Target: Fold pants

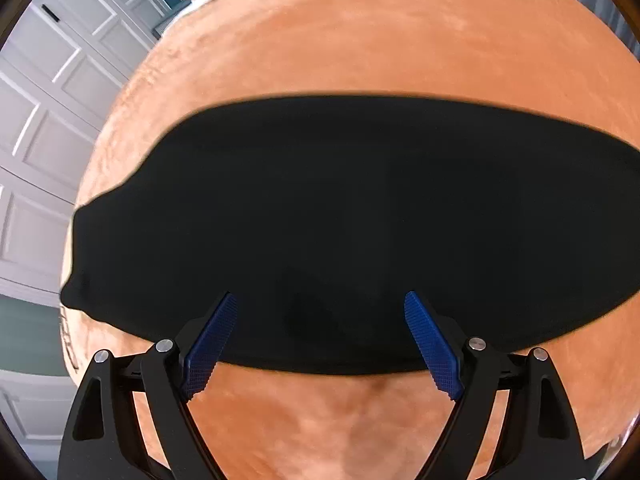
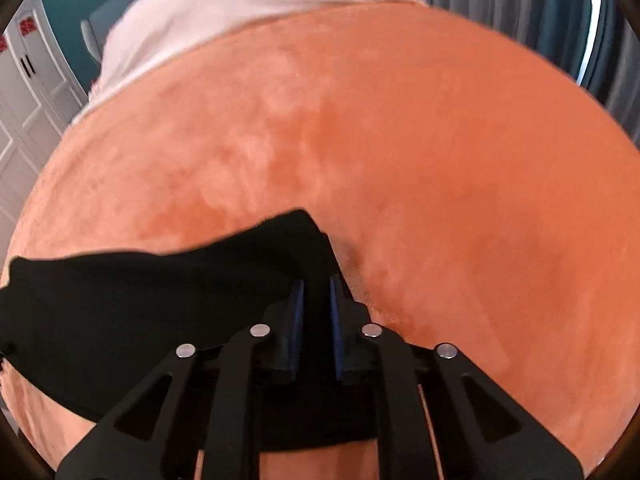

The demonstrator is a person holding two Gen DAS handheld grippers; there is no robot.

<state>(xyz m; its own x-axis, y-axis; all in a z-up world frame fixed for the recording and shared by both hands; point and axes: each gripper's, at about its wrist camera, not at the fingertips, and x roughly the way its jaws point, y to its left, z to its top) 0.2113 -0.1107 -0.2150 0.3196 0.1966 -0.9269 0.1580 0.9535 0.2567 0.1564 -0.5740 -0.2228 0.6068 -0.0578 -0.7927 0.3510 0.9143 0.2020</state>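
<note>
**Right gripper pinching the pants' end while the left hovers wide over the middle**

The black pants point(image 1: 360, 220) are lying flat on an orange plush blanket point(image 1: 360, 40) that is covering the bed, and their long axis is running side to side across the left wrist view, so both grippers are facing the garment's long near edge rather than an end.

The left gripper point(image 1: 320, 340) is pointing steeply down with its jaws spread wide, and nothing is sitting between the blue pads point(image 1: 212, 344); the fabric is lying below and just beyond the fingertips, with the near hem crossing under them. This hand is standing over the middle of the garment, with cloth stretching away to both sides.

The right gripper point(image 2: 316, 320) is working at the pants' right-hand end. Its jaws are standing almost together, and a raised ridge of black cloth is running up between the pads to a peak just past the fingertips, so it appears to be holding that corner; how firmly is hard to tell in the dark fabric. From there the rest of the garment is trailing off to the left, toward the other hand.

A white sheet point(image 2: 240, 8) is showing at the far edge of the blanket. No containers are in view.

The right hand seems better placed to carry its end over, leftward along the long axis.
</note>
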